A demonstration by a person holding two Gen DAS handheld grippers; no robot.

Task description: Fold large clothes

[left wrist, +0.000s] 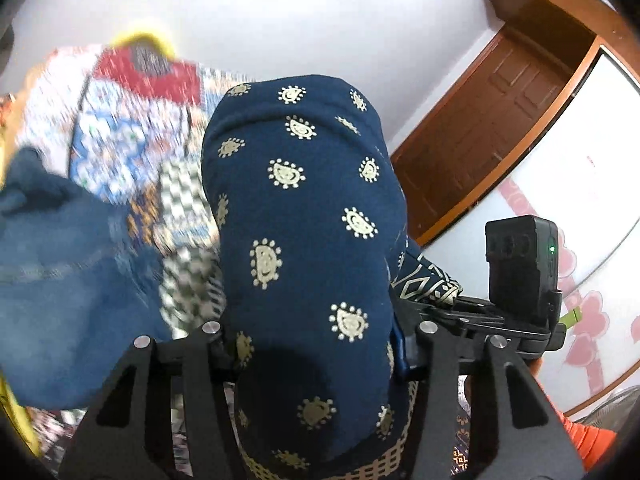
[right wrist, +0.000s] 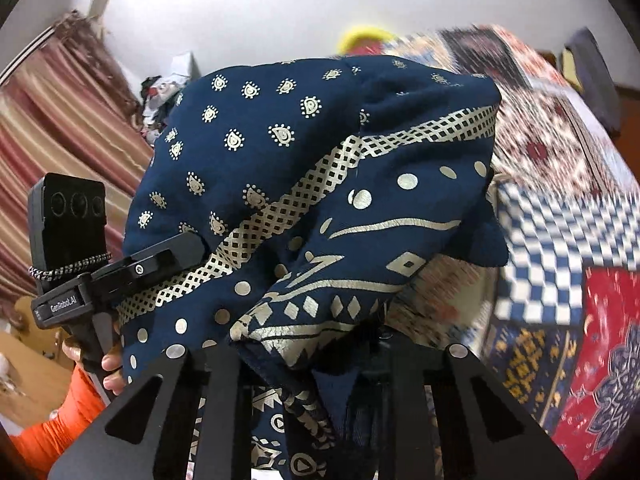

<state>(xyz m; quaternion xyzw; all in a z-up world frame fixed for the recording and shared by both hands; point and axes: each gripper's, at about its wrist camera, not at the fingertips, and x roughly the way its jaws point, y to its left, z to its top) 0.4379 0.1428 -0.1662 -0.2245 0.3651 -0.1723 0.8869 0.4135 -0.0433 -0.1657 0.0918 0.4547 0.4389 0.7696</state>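
Both tools clamped on navy printed garment (left wrist: 304, 216), left tool (left wrist: 316, 344), right tool (right wrist: 316, 356).

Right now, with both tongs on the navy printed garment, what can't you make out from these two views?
- Left tongs' tips: left wrist view, buried under the navy printed garment.
- Right tongs' tips: right wrist view, covered by bunched fabric.
- Patchwork bedspread: motion-blurred in both views.
- Garment's overall shape and lower hem: cut off by the bottom edges.
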